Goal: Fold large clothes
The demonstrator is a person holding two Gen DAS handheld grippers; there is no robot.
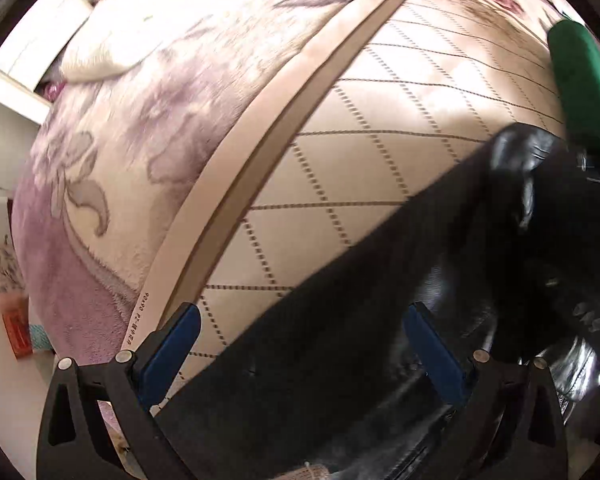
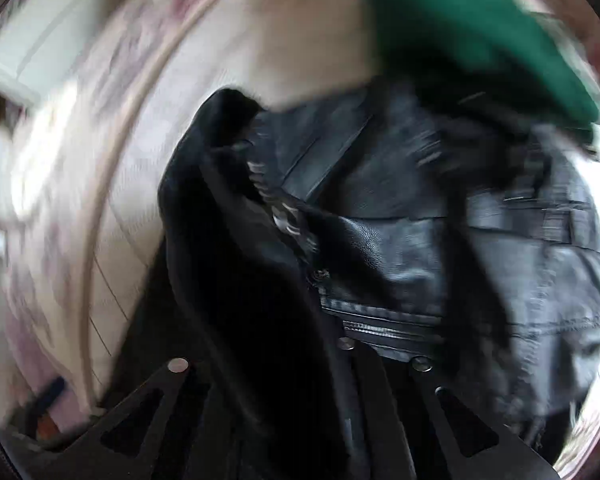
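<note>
A black leather jacket (image 1: pixel 340 360) lies on a beige quilted mattress (image 1: pixel 380 140). My left gripper (image 1: pixel 300 344) is open, its blue fingers (image 1: pixel 172 352) wide apart over the jacket's straight edge, gripping nothing. In the right wrist view the jacket (image 2: pixel 400 248) fills the middle, with its zipper (image 2: pixel 380 326) and dark lining (image 2: pixel 228 200) showing. My right gripper (image 2: pixel 340 360) has its fingers close together with jacket fabric bunched between them. The view is blurred.
A green garment (image 1: pixel 580 92) lies at the right of the mattress and shows in the right wrist view (image 2: pixel 480 28). A purple floral blanket (image 1: pixel 120 140) covers the left side. A white pillow (image 1: pixel 104 56) lies on it. A cupboard stands beyond.
</note>
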